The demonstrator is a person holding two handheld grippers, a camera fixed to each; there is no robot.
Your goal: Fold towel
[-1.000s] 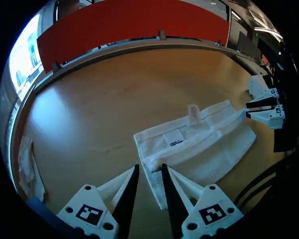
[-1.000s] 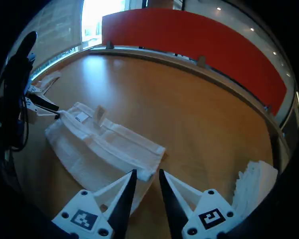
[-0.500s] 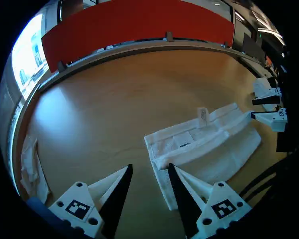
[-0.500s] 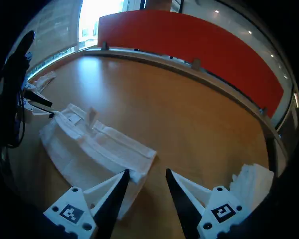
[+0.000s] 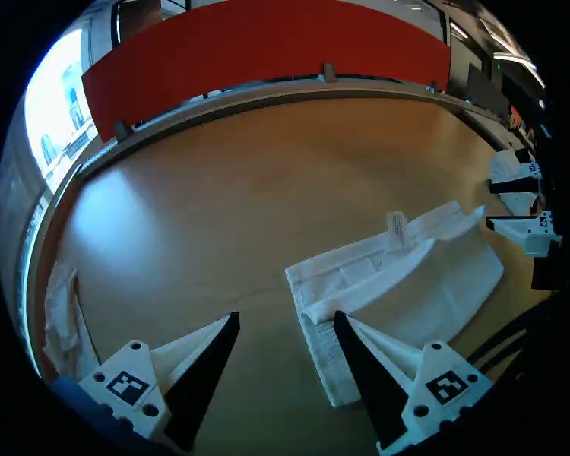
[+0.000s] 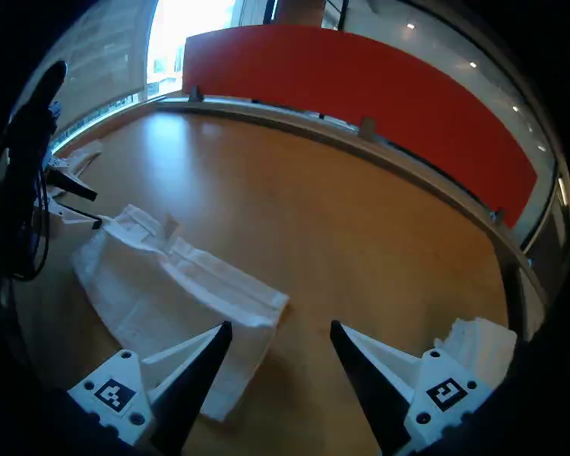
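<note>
A white towel lies folded lengthwise on the wooden table, a small tag standing up from its upper layer. My left gripper is open just short of the towel's near end, holding nothing. At the towel's far end my right gripper is open too. In the right gripper view the same towel stretches away to the left. My right gripper is open at its near corner, apart from the cloth. The left gripper shows at the far end.
A stack of white towels sits by the table's right edge, also in the left gripper view. A loose white cloth lies at the left edge. A red panel runs behind the table's rim. A dark sleeve is on the left.
Both grippers, shut on the towel's folded edge a second ago, have opened and let it go. Each has drawn back slightly, and the fold now rests on the table.
</note>
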